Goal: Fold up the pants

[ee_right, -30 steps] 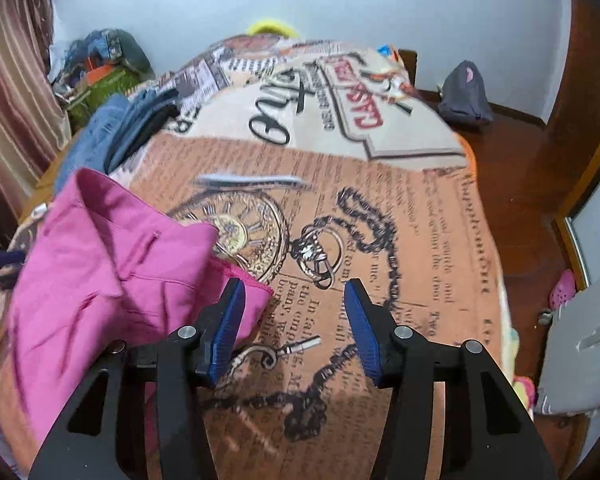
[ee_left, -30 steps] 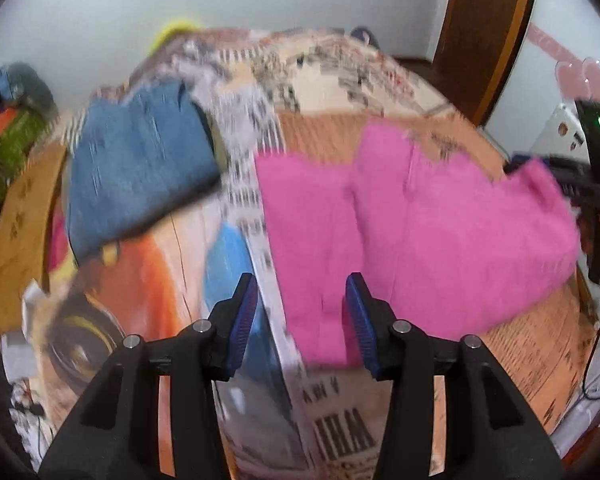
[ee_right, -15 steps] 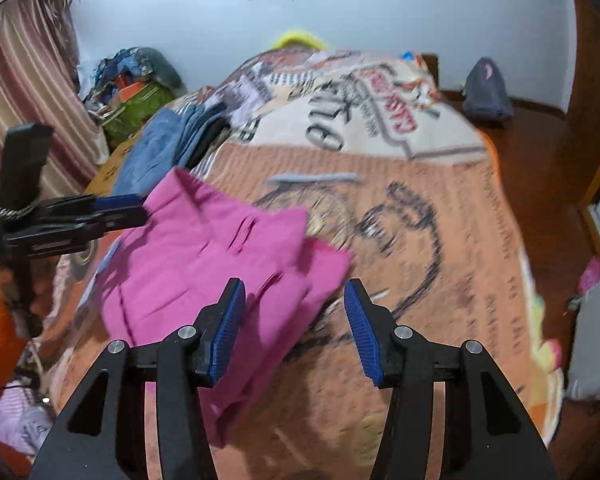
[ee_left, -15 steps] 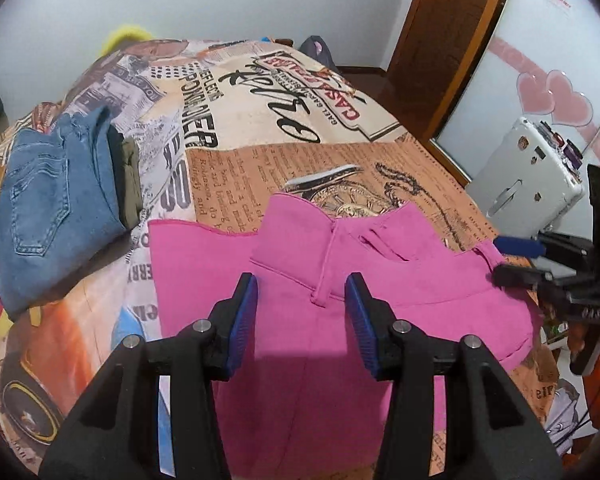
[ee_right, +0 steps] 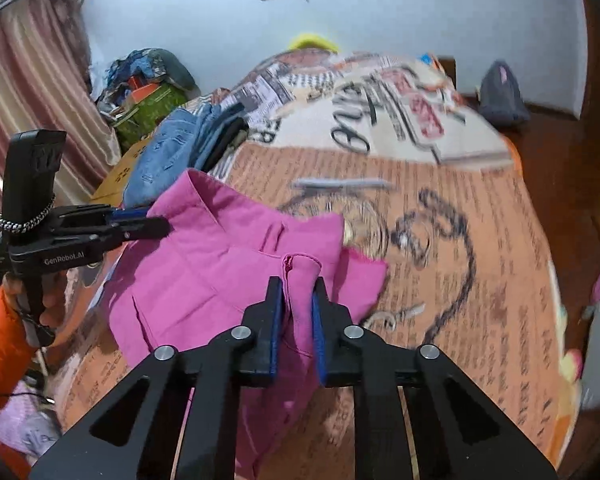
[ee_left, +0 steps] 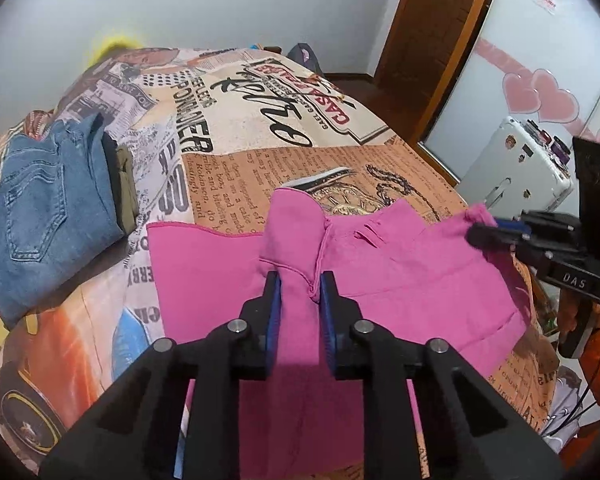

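Observation:
Pink pants point(ee_left: 400, 264) lie spread on the bed, waistband toward the far side. My left gripper point(ee_left: 299, 285) is shut on a raised fold of the waistband at its left part. My right gripper point(ee_right: 297, 289) is shut on the other end of the waistband, and the cloth bunches up between its blue pads. In the left wrist view the right gripper point(ee_left: 485, 229) comes in from the right and holds the far right corner. In the right wrist view the left gripper point(ee_right: 156, 220) holds the left corner of the pink pants point(ee_right: 204, 276).
Folded blue jeans point(ee_left: 48, 208) lie on the bed's left side beside a dark olive garment point(ee_left: 125, 188). The printed bedspread point(ee_left: 260, 120) covers the bed. A white case point(ee_left: 516, 168) stands by the wall at right. Clutter point(ee_right: 148, 92) is piled near the curtain.
Both grippers have gone from open to shut on the pink waistband, one at each end. The gripped cloth now stands up off the bed.

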A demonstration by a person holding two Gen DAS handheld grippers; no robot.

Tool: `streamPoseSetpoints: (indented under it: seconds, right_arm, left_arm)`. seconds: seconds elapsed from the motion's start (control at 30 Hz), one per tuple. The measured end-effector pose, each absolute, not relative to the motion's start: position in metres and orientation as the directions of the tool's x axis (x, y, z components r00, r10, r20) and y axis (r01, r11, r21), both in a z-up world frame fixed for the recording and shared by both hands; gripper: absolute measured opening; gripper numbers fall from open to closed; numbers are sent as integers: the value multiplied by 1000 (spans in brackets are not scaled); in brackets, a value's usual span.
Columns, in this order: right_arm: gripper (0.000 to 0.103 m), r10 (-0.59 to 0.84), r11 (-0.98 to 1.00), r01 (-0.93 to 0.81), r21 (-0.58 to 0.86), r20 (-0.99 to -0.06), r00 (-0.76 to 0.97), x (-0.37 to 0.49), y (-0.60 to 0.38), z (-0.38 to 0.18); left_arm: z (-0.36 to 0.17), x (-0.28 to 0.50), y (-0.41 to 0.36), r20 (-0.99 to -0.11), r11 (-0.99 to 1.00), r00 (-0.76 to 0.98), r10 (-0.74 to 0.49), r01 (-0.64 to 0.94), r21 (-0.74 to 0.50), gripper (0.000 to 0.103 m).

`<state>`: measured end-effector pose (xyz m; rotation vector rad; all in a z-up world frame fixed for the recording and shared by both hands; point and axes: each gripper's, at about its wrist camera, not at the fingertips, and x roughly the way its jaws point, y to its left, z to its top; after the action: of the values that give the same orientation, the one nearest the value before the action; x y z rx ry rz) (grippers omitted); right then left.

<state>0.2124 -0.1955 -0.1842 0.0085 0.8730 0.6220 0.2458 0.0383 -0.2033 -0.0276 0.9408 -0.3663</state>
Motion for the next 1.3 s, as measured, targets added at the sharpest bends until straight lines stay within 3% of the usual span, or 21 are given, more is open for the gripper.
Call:
streamPoseSetpoints:
  seconds: [0.37, 0.57, 0.67, 0.9, 1.07, 1.13, 1.3]
  right_arm:
    - [9, 519, 808, -568, 155, -643, 563, 241, -167, -159]
    - [9, 494, 799, -587, 131, -699, 517, 269, -138, -189]
    - [15, 465, 793, -599, 109, -744, 481, 279, -125, -204]
    - [24, 407, 797, -603, 36, -769, 492, 283, -121, -206]
    - [45, 406, 813, -582, 33, -748, 525, 280, -137, -187]
    - [48, 413, 810, -586, 36, -743, 526, 276, -143, -180]
    - [55, 419, 809, -584, 66, -761, 495, 269, -153, -182]
  left_arm:
    - [-192, 240, 70, -744, 948, 588, -317, 198, -248, 16]
    - [-206, 246, 83, -769, 962, 580, -268, 127, -240, 16]
    - [-210, 247, 84, -785, 973, 576, -230, 114, -202, 19]
    - [-207, 242, 90, -793, 987, 588, -159, 92, -130, 39]
    - [-196, 232, 102, -788, 985, 593, -167, 64, -161, 50]
    - [-195, 227, 104, -792, 983, 583, -179, 67, -172, 65]
    - [-210, 215, 107, -824, 978, 533, -193, 34, -207, 68]
